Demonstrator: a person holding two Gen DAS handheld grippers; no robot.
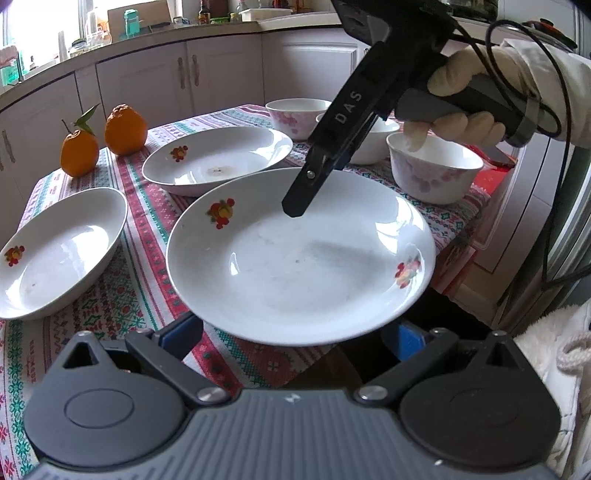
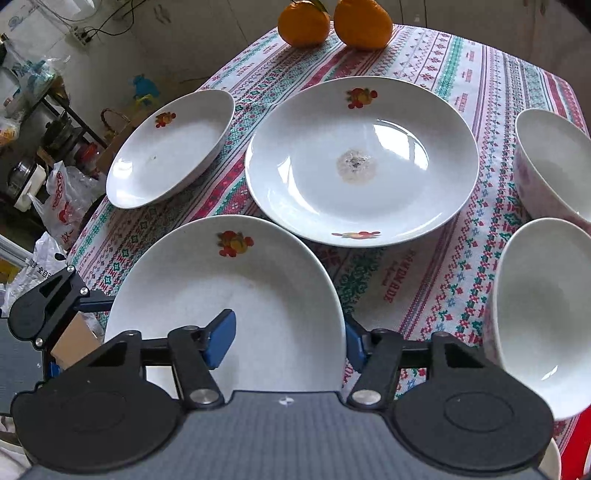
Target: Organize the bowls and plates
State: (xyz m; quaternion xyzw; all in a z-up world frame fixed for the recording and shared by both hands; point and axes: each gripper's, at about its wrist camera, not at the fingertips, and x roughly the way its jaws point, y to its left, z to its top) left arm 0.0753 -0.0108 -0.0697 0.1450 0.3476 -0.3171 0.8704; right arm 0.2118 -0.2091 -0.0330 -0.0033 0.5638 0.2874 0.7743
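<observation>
1. Holding the near plate (image 2: 229, 280) by its rim, the right gripper (image 2: 291, 341) has one blue pad inside the plate and one outside, pressed shut on it.
2. The left gripper (image 1: 291, 332) sits under the same plate's near edge; I cannot tell if it grips.
3. That plate sticks out past the edge of the table (image 2: 424, 280).
4. Two more plates (image 2: 362, 162) lie behind it.
5. Bowls (image 2: 546, 314) stand to the right.
6. Two oranges (image 2: 364, 22) sit at the far side.
</observation>
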